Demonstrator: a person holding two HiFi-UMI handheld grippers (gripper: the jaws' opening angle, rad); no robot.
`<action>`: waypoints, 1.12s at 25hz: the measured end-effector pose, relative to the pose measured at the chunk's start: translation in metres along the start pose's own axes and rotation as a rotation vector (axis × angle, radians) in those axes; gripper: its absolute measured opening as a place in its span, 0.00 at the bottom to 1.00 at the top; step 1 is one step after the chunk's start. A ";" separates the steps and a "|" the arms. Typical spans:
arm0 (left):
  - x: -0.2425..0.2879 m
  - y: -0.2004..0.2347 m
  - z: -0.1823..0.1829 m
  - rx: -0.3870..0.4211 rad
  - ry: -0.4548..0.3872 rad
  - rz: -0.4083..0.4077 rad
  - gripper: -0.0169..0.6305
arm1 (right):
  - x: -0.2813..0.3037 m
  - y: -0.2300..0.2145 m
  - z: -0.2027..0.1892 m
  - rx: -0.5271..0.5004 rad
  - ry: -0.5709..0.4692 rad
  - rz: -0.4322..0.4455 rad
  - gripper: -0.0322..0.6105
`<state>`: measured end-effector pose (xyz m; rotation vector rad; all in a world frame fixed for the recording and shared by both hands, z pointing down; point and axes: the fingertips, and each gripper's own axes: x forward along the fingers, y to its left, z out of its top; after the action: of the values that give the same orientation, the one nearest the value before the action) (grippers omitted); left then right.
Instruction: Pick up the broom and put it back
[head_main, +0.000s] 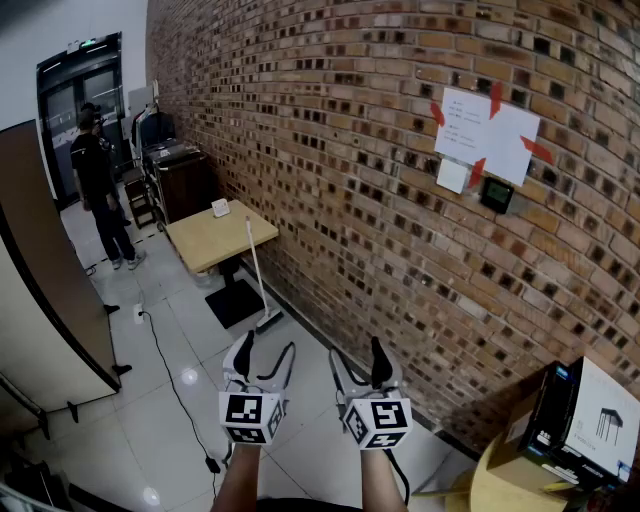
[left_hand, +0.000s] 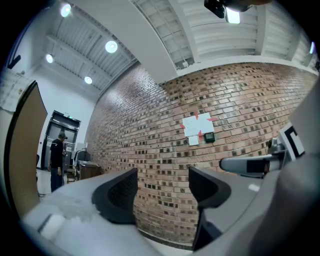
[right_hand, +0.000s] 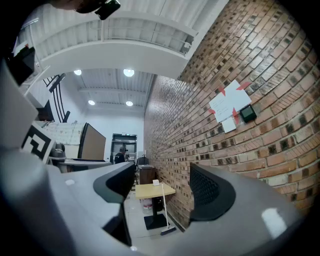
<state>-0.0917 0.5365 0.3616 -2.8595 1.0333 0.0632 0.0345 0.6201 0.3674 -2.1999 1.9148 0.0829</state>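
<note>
The broom (head_main: 257, 270), with a thin white handle, leans upright against the front of a small wooden table (head_main: 205, 243) by the brick wall; its head (head_main: 268, 322) rests on the tiled floor. Both grippers are held side by side well short of it, over the floor. My left gripper (head_main: 266, 350) is open and empty, as is my right gripper (head_main: 357, 352). In the right gripper view the broom (right_hand: 162, 207) shows far off between the open jaws of that gripper (right_hand: 162, 182). The left gripper (left_hand: 162, 192) faces bare brick wall.
A person (head_main: 100, 190) stands at the far end near a dark cabinet (head_main: 185, 175) and glass doors. A brown partition (head_main: 45, 270) lines the left. A cable (head_main: 170, 370) crosses the floor. A printed box (head_main: 585, 420) sits on a round table at the bottom right.
</note>
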 end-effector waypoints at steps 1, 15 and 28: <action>0.002 -0.010 -0.003 -0.003 0.006 -0.005 0.53 | -0.004 -0.009 -0.001 0.003 0.005 -0.003 0.58; 0.132 -0.073 -0.048 -0.025 0.068 -0.216 0.53 | 0.046 -0.109 -0.025 -0.006 0.006 -0.082 0.58; 0.292 -0.039 -0.041 -0.096 0.019 -0.344 0.53 | 0.178 -0.155 -0.022 -0.033 -0.015 -0.099 0.57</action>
<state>0.1578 0.3763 0.3845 -3.0837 0.5414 0.0598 0.2109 0.4625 0.3761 -2.3046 1.8064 0.1150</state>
